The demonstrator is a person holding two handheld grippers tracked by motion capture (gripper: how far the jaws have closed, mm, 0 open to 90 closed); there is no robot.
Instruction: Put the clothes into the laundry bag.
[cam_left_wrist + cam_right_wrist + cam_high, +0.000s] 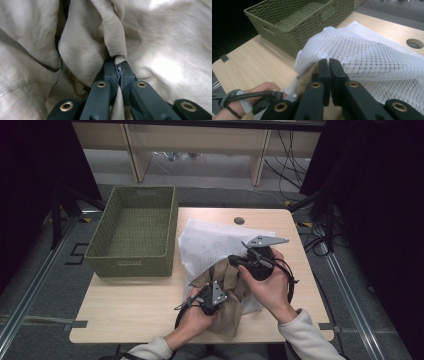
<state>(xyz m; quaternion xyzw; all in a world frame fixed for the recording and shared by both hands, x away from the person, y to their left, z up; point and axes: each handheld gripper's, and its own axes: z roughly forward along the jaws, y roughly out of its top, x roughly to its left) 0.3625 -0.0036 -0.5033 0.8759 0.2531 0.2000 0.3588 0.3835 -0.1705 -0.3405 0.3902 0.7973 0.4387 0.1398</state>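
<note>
High view: beige garment (227, 292), near right of worktop (130, 295), half inside white mesh bag (210, 245). Left gripper (117, 65) jaws pinch a garment fold; right gripper (329, 65) jaws clamp the bag's rim. Hold rim steady; feed fabric in gradually.

Even overhead light fell on the bench (130, 305); the surroundings at nine and three o'clock stayed black. The cloth (162, 37) glared at one o'clock, perhaps overexposed, slightly soft.
</note>
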